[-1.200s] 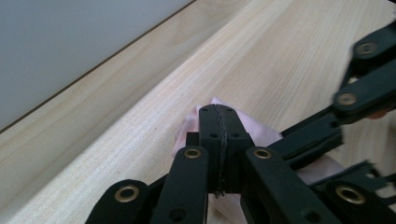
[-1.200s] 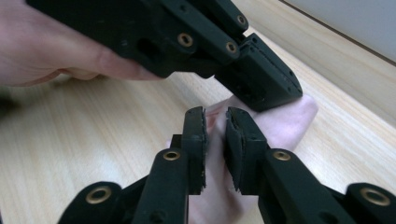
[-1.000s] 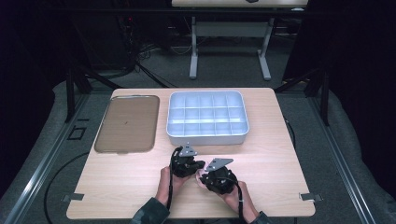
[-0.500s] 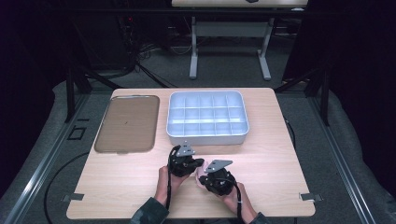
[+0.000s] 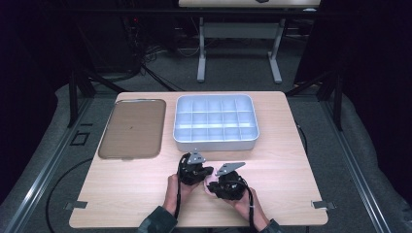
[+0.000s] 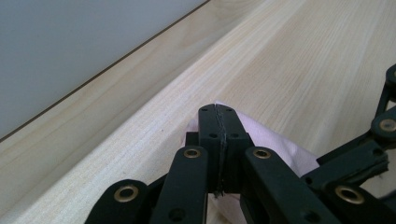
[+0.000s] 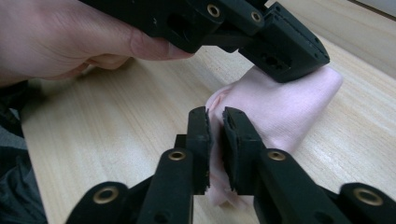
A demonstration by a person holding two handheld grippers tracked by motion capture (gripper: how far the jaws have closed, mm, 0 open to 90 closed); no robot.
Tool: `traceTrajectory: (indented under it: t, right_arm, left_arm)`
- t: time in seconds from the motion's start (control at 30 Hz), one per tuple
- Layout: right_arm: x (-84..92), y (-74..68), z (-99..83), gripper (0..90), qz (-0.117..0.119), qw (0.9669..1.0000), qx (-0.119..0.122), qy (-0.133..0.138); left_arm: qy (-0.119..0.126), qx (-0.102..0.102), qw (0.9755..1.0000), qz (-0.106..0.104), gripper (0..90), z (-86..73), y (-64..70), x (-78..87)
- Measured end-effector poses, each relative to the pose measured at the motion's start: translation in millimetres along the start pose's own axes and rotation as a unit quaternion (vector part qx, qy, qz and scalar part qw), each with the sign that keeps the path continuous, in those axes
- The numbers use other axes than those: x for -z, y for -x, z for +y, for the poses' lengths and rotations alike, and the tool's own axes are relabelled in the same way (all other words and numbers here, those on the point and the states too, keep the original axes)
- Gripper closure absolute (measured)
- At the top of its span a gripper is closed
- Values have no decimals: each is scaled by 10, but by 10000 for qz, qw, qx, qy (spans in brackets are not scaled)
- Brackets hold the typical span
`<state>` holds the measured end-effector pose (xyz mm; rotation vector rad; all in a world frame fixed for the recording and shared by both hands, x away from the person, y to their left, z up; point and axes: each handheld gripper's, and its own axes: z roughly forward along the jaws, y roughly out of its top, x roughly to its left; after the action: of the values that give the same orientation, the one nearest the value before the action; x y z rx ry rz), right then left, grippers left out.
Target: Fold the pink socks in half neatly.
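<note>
Your bench (image 5: pixel 291 145) is pale wood grain on a grey floor in a dark room, a second table's legs at the top centre of the high view; on it you have one brown flat tray (image 5: pixel 132 128) at centre left, one white compartment box (image 5: pixel 215 122) at centre, and one small pink cloth (image 7: pixel 285 109) at lower centre between your two claws. Your left claw (image 6: pixel 218 122) is pressed together, pinching one end of the pink cloth. Your right claw (image 7: pixel 215 122) has just been opening slightly, the other end of the cloth between its jaws.
</note>
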<state>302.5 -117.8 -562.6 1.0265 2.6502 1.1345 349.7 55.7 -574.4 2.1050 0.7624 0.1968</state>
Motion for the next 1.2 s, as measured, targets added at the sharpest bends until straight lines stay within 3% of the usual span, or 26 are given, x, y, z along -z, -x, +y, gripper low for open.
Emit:
traceTrajectory:
  t: [0.17,0.27,0.37,0.4,0.47,0.53,0.67,0.9,1.03,1.2]
  right_arm:
    - [179,102,19,748,253,9994,-244,70]
    - [291,240,46,711,81,9970,-727,243]
    - [225,308,91,611,149,9947,-1004,165]
    - [174,305,107,592,64,9943,-1061,108]
    - [65,310,129,546,-123,9941,-1073,-133]
    - [-9,320,135,492,-132,9934,-1103,-277]
    - [-79,330,144,427,-181,9934,-1066,-371]
    - [-116,334,172,468,-139,9932,-1037,-510]
    - [-118,341,187,508,-53,9920,-1107,-598]
    - [-115,332,196,546,-32,9905,-1196,-674]
  left_arm:
    - [34,19,10000,54,899,-18,8,3]
    - [53,9,9999,86,898,-22,14,1]
    - [55,-12,9999,133,899,-22,25,0]
    - [54,-13,9999,136,899,-22,25,1]
    - [63,2,9999,130,898,-27,26,2]
    - [71,20,9999,129,899,-33,25,5]
    - [84,14,9999,107,898,-42,13,9]
    - [74,4,9999,151,889,-36,16,17]
    - [45,36,9996,293,799,-24,2,40]
    - [-32,184,9985,513,614,-15,-60,138]
